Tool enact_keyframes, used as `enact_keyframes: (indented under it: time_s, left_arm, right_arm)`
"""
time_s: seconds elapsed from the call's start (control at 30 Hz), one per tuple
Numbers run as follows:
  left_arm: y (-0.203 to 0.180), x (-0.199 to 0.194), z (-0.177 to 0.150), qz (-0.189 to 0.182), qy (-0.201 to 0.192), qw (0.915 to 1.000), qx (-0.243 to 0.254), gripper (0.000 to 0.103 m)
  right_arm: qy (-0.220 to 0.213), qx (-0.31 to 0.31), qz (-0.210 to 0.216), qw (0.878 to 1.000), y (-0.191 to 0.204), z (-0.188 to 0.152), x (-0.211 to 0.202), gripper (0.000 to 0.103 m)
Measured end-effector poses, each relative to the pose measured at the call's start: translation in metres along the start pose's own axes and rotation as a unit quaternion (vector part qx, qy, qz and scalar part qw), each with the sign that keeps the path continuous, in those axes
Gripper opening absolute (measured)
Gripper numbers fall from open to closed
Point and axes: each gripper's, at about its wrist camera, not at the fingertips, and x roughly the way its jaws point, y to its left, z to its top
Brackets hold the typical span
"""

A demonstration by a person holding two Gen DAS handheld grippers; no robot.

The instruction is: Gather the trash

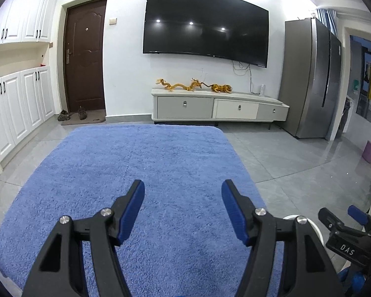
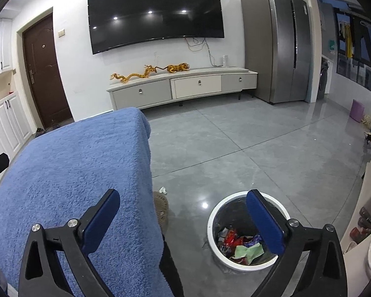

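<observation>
Two grippers, both with blue pads, both empty.

Left gripper: jaws apart, nothing between them; hovers over the blue towel that covers a table top. No litter shows on the towel in the left wrist view.

Right gripper: jaws spread wide, nothing between the pads; it stands over the towel's right edge and the floor beside it. Its right finger crosses in front of the bin as the camera sees it.

One trash bin: round, white rim, dark liner, standing on the grey tiled floor just right of the table. Inside it lies the collected trash (crumpled wrappers in red, green, blue and white).

One small white scrap on the floor near the table's corner, apart from the bin.

One woven brown item under the towel's edge, partly hidden; what it is cannot be told.

Room fittings: wall television, low cabinet with golden figurines, steel refrigerator, brown door, white cupboards.
</observation>
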Motion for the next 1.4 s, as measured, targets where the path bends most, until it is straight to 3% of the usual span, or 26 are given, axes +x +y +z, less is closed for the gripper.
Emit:
enact_keyframes:
  time_s: [0.9,1.07,1.4]
  left_arm:
    - [-0.008,0.002,-0.006,0.012,-0.008,0.9998,0.015,0.064]
    - [-0.008,0.001,-0.005,0.013,-0.013,0.9997,0.017,0.073]
    - [-0.010,0.001,-0.006,0.011,-0.014,0.9996,0.023,0.074]
  right_arm:
    - [-0.015,0.019,-0.029,0.999,-0.016,-0.005,-0.003,0.103]
    - [-0.020,0.020,-0.031,0.999,-0.016,-0.005,-0.005,0.103]
    - [-0.023,0.017,-0.030,0.999,-0.016,-0.004,-0.007,0.103]
